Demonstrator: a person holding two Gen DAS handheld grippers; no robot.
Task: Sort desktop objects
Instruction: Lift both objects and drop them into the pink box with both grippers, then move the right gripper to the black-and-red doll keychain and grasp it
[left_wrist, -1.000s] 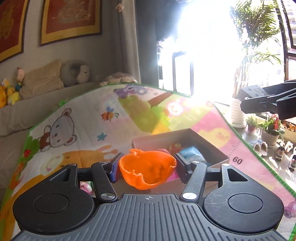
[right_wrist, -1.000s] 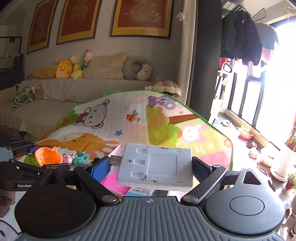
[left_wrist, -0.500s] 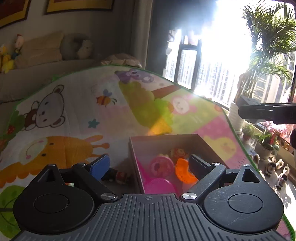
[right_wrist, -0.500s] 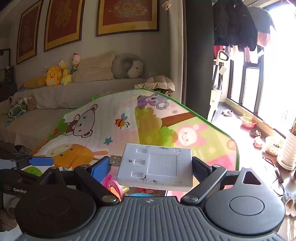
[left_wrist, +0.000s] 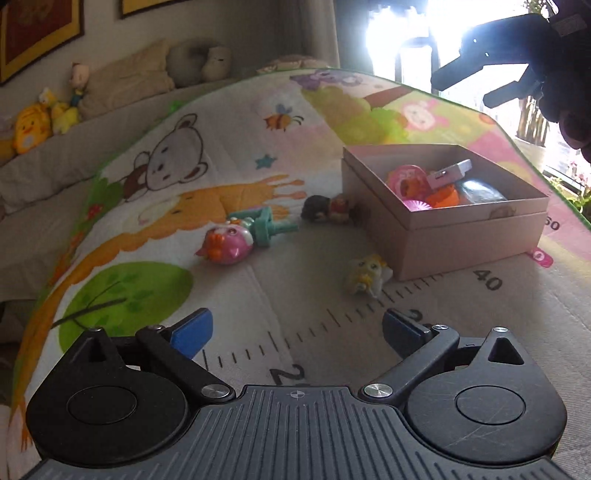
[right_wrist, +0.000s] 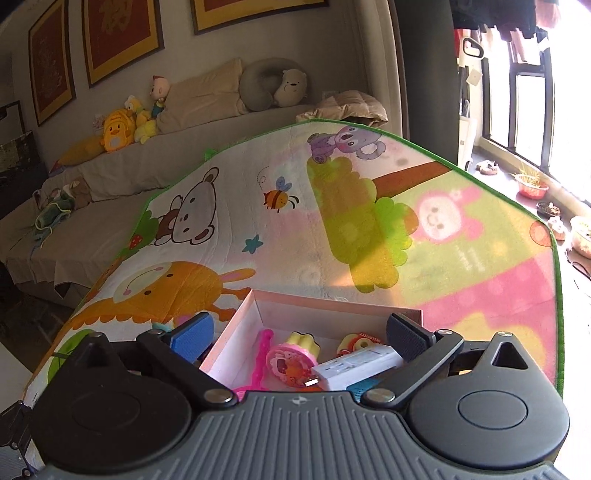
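Left wrist view: the left gripper (left_wrist: 297, 328) is spread wide, jaws just opened, nothing between them. Beyond, the cardboard box (left_wrist: 469, 236) sits on the play mat (left_wrist: 229, 288); its contents are half hidden by the walls. Ruler numbers "40" and a cut-off "60" can be read.

Right wrist view: the right gripper (right_wrist: 299, 332) has just been opened over the box (right_wrist: 236, 332); the white adapter (right_wrist: 356, 367) is seen lying inside, free. Its markings are illegible.
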